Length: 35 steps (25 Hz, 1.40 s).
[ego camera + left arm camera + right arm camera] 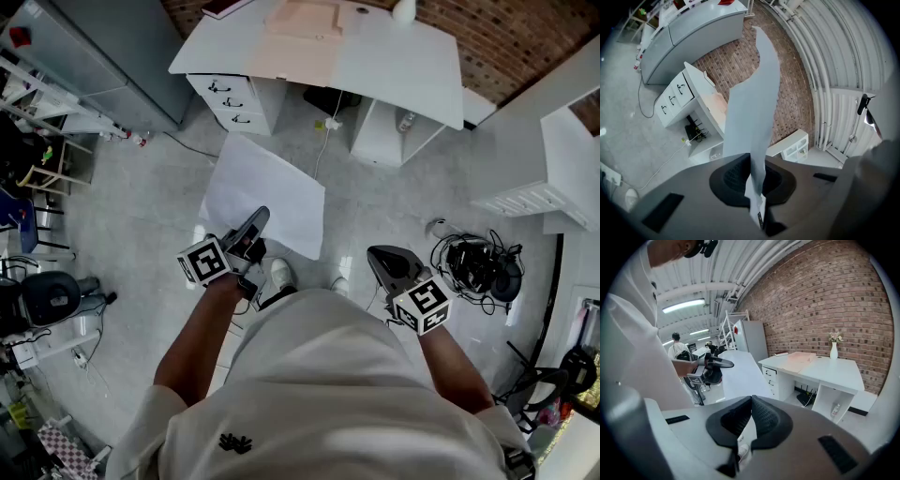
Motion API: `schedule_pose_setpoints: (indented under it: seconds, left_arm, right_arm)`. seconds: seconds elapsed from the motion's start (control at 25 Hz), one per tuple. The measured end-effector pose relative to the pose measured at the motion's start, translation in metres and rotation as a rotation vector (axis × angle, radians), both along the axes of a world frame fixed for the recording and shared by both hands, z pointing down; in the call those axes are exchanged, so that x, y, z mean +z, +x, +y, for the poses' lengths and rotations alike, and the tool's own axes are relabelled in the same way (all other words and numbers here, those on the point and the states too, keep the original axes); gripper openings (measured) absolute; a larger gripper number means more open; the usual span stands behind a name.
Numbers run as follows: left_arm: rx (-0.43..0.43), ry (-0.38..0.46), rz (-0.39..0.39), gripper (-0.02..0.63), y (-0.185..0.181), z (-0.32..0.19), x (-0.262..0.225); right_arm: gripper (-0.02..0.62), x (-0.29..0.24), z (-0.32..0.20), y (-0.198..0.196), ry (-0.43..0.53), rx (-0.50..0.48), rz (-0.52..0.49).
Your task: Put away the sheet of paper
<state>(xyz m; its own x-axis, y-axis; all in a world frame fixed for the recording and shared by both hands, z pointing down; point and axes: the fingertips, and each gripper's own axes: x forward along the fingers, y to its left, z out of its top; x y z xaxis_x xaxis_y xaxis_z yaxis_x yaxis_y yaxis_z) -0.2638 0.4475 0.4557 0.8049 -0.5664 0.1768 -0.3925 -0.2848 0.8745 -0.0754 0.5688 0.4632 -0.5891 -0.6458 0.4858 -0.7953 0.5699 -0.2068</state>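
Note:
A white sheet of paper (267, 192) hangs in the air in front of me, above the grey floor. My left gripper (258, 217) is shut on its near edge. In the left gripper view the sheet (754, 108) shows edge-on, rising from between the closed jaws of the left gripper (751, 157). My right gripper (375, 253) is held to the right of the sheet, apart from it. Its jaws meet in the right gripper view (751, 398) with nothing between them. That view also shows the sheet (740, 373) and the left gripper (723, 364) on the left.
A white desk (394, 56) with drawers (230, 101) stands ahead against a brick wall, with a pink tray (305, 28) and a white vase (404, 9) on top. A white shelf unit (534, 150) and a tangle of cables (478, 262) are at the right. A grey cabinet (122, 56) is at the left.

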Motion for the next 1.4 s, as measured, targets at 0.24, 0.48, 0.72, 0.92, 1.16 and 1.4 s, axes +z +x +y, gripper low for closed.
schedule_pose_setpoints:
  seconds: [0.24, 0.48, 0.72, 0.92, 1.16, 1.4]
  left_arm:
    - [-0.034, -0.055, 0.049, 0.023, 0.059, 0.031, -0.007]
    - [-0.09, -0.099, 0.082, 0.023, 0.086, 0.041, -0.01]
    - [-0.055, -0.088, 0.113, 0.023, 0.094, -0.009, -0.014]
    - [0.005, -0.058, 0.125, 0.023, 0.098, -0.088, -0.013]
    - [0.061, -0.014, 0.111, 0.023, 0.087, -0.196, -0.021]
    - [0.033, -0.079, 0.217, 0.023, 0.079, -0.284, -0.027]
  right_arm:
    - [0.028, 0.006, 0.02, 0.064, 0.013, 0.012, -0.037]
    - [0.028, 0.024, 0.019, 0.098, -0.012, 0.017, -0.084]
    - [0.032, 0.023, -0.031, 0.098, 0.005, 0.026, -0.086]
    - [0.104, 0.019, -0.092, 0.089, -0.017, 0.068, -0.068]
    - [0.034, 0.005, -0.194, 0.066, -0.008, 0.087, -0.055]
    - [0.032, 0.001, -0.272, 0.041, -0.003, 0.099, -0.051]
